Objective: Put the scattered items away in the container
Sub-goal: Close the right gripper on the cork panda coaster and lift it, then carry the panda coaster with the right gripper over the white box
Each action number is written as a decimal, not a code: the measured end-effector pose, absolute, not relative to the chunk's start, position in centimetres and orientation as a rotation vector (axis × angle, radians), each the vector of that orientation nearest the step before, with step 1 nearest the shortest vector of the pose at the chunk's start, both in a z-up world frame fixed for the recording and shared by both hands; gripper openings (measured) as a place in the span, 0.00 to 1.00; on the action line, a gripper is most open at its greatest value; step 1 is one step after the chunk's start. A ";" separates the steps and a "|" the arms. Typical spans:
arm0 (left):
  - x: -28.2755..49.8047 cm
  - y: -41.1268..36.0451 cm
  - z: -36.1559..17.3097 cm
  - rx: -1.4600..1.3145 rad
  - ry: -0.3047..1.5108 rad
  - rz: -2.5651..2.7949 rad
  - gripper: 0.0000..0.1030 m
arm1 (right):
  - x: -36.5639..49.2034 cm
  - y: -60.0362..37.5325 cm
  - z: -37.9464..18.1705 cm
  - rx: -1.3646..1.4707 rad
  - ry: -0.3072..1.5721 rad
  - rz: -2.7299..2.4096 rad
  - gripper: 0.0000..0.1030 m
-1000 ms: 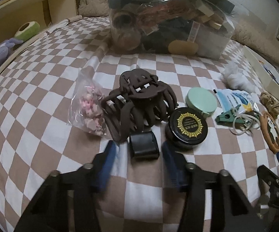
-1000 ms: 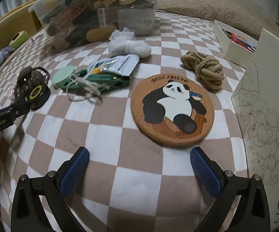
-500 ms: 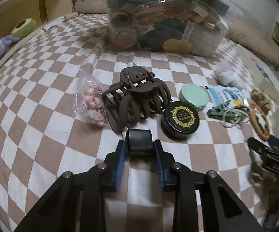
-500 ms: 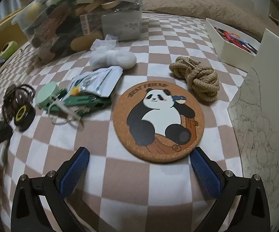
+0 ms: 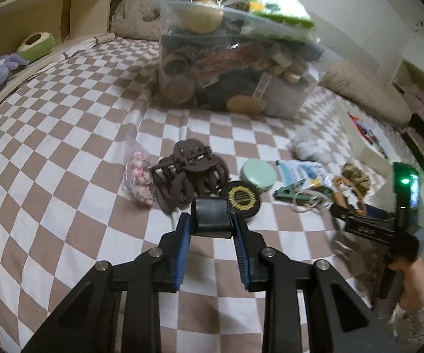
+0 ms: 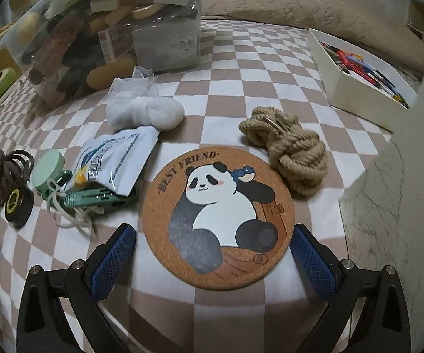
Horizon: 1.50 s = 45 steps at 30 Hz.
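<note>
My left gripper [image 5: 212,223] is shut on a small black box [image 5: 211,217] and holds it above the checkered bedspread. Beyond it lie a brown claw hair clip [image 5: 190,166], a black round tin [image 5: 241,198], a mint round case [image 5: 257,173] and a bag of pink beads [image 5: 140,176]. The clear container [image 5: 232,67], heaped full, stands at the back. My right gripper [image 6: 212,244] is open, its blue pads on either side of the near half of a panda cork coaster [image 6: 218,217]. A rope bundle [image 6: 288,150] lies beyond the coaster to the right.
A white pouch [image 6: 115,158], a green clip with white bands [image 6: 91,198] and a white wad [image 6: 144,110] lie left of the coaster. A white tray of pens [image 6: 365,73] and a drawing sheet [image 6: 388,206] are at right. Plush toys [image 5: 3,67] sit on the left ledge.
My left gripper closed on the black box and lifted it off the bedspread. My right gripper moved forward until its open pads flank the panda coaster.
</note>
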<state>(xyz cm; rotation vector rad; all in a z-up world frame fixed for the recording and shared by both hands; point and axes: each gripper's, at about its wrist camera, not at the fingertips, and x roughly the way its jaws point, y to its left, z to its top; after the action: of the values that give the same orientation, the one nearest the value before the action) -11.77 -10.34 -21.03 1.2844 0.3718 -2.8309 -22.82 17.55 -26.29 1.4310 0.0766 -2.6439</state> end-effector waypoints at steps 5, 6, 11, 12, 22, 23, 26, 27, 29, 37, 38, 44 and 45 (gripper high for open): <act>-11.0 -10.1 -19.7 1.223 0.405 -2.885 0.28 | -22.8 17.5 -26.4 1.389 0.085 -2.642 1.00; -11.0 -10.1 -19.4 1.213 0.414 -2.891 0.28 | -22.7 17.6 -26.3 1.385 0.077 -2.643 0.98; -10.5 -9.8 -18.6 1.171 0.446 -2.925 0.28 | -22.2 17.9 -25.7 1.338 0.033 -2.657 0.94; -10.4 -9.7 -18.5 1.165 0.448 -2.932 0.28 | -21.9 17.9 -25.6 1.327 0.039 -2.660 0.94; -10.1 -9.5 -18.4 1.159 0.448 -2.944 0.28 | -19.8 17.0 -23.7 1.254 0.153 -2.672 0.94; -10.1 -9.5 -18.4 1.163 0.453 -2.942 0.28 | -19.6 17.1 -23.6 1.256 0.153 -2.674 0.94; -9.9 -9.4 -18.4 1.158 0.455 -2.948 0.28 | -19.1 17.6 -23.2 1.256 0.133 -2.684 0.94; -9.8 -9.3 -18.3 1.154 0.452 -2.952 0.28 | -18.7 17.7 -22.9 1.248 0.127 -2.690 0.94; -9.7 -9.2 -18.2 1.144 0.441 -2.960 0.28 | -18.1 17.8 -22.1 1.226 0.116 -2.697 0.94; -8.8 -9.5 -16.9 1.082 0.479 -2.990 0.28 | -15.6 17.5 -16.9 1.058 0.082 -2.722 0.94; -8.6 -9.6 -16.5 1.065 0.481 -2.997 0.28 | -15.2 17.4 -16.2 1.036 0.075 -2.724 0.94; -8.1 -10.2 -15.4 1.011 0.502 -3.012 0.28 | -12.7 17.1 -11.8 0.865 0.046 -2.742 0.94; -8.0 -10.3 -15.2 1.000 0.504 -3.014 0.28 | -12.2 17.1 -11.2 0.837 0.045 -2.747 0.94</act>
<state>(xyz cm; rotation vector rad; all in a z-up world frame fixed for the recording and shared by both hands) -7.97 -10.29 -15.25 1.0004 0.5036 -3.0137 -12.23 17.14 -11.19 0.8373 0.0447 -2.7471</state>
